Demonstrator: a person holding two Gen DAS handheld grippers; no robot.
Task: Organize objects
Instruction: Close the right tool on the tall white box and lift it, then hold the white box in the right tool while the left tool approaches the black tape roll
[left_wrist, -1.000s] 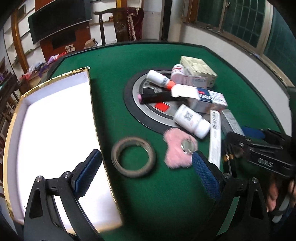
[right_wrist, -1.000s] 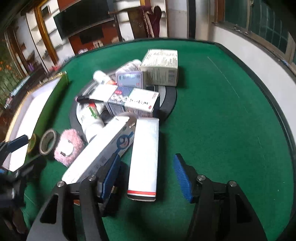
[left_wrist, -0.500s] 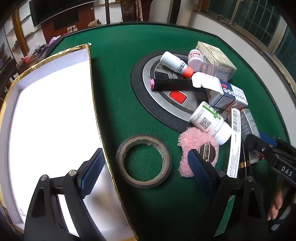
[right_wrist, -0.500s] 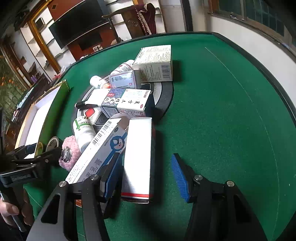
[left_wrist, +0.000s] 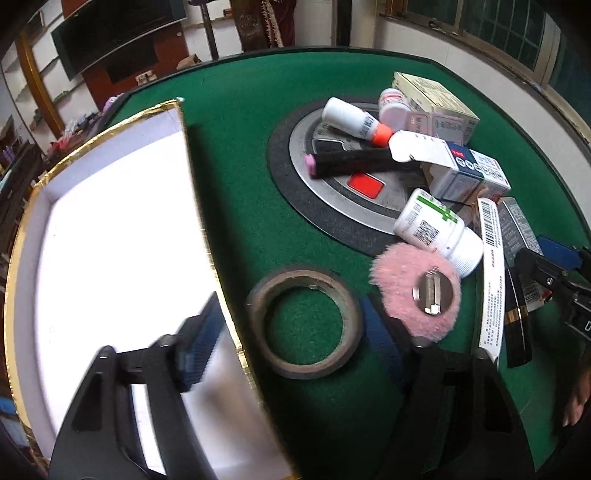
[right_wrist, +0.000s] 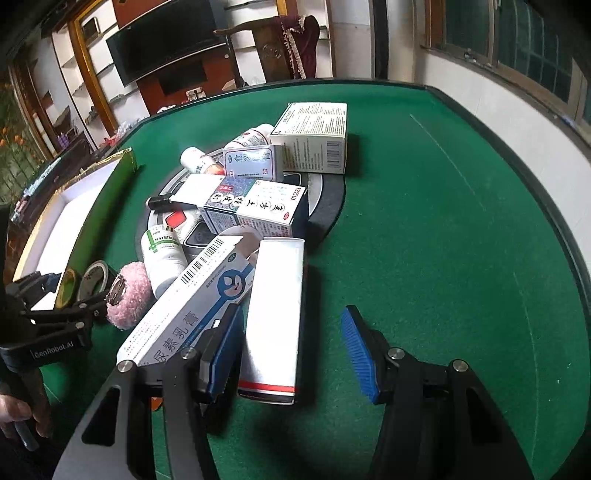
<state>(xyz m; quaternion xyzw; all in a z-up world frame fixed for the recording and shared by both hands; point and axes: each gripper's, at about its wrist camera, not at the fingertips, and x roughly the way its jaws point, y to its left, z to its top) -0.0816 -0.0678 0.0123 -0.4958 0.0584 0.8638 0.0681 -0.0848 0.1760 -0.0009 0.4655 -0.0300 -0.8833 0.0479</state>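
My left gripper (left_wrist: 291, 334) is open, its fingers on either side of a brown tape roll (left_wrist: 304, 320) lying flat on the green table (left_wrist: 236, 192). A pink fluffy puff with a metal clip (left_wrist: 417, 290) lies just right of the roll. My right gripper (right_wrist: 291, 349) is open around the near end of a long white box (right_wrist: 275, 317). A blue-and-white carton (right_wrist: 192, 306) lies left of it. The tape roll (right_wrist: 94, 277) and puff (right_wrist: 129, 291) also show in the right wrist view, by the left gripper (right_wrist: 55, 317).
A white gold-rimmed tray (left_wrist: 92, 240) lies left of the tape. A round grey disc (left_wrist: 332, 177) holds bottles (left_wrist: 436, 230), a black marker (left_wrist: 351, 160) and medicine boxes (left_wrist: 469, 170). The right gripper (left_wrist: 554, 280) shows at the right edge. More boxes (right_wrist: 314, 136) stand at the back.
My left gripper has moved forward and lower, so its fingers now straddle the tape roll. My right gripper has edged forward around the end of the long white box.
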